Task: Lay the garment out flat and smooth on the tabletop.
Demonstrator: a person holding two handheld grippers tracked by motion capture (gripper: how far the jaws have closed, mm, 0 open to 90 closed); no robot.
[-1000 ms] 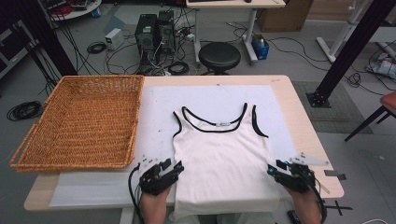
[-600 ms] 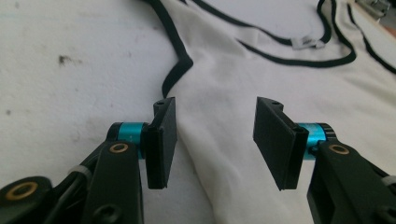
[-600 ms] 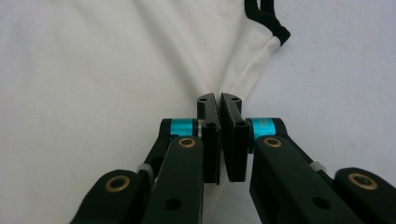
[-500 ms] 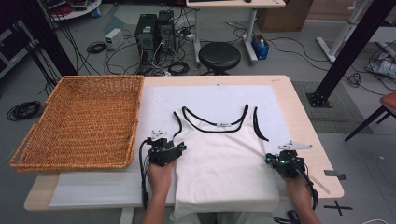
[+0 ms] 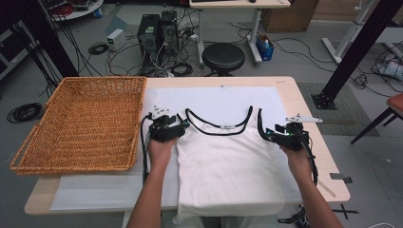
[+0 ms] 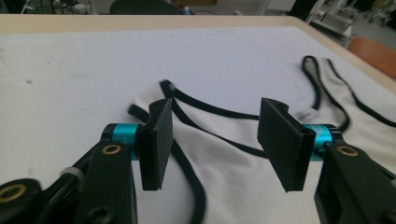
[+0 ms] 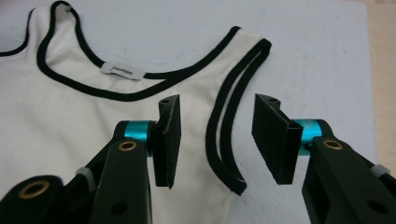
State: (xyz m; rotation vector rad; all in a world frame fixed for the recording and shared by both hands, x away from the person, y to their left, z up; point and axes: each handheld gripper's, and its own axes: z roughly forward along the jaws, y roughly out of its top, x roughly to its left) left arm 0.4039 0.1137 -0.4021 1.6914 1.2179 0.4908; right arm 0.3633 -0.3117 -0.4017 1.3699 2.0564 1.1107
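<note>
A white sleeveless top (image 5: 228, 166) with black trim was laid flat on a white sheet (image 5: 95, 194) that covered the wooden table (image 5: 306, 109), with its hem hanging over the near edge. The fabric looked soft and smooth, and a small label was seen inside the rounded neckline. The left gripper (image 5: 183, 125) was held over the left armhole, its flat black jaws kept apart with nothing clamped. The right gripper (image 5: 268, 135) was held over the right armhole; its jaws had just been opening, and the narrow black trim was seen between them, not pressed. A rectangular woven wicker basket (image 5: 81, 123) was placed at the left edge.
</note>
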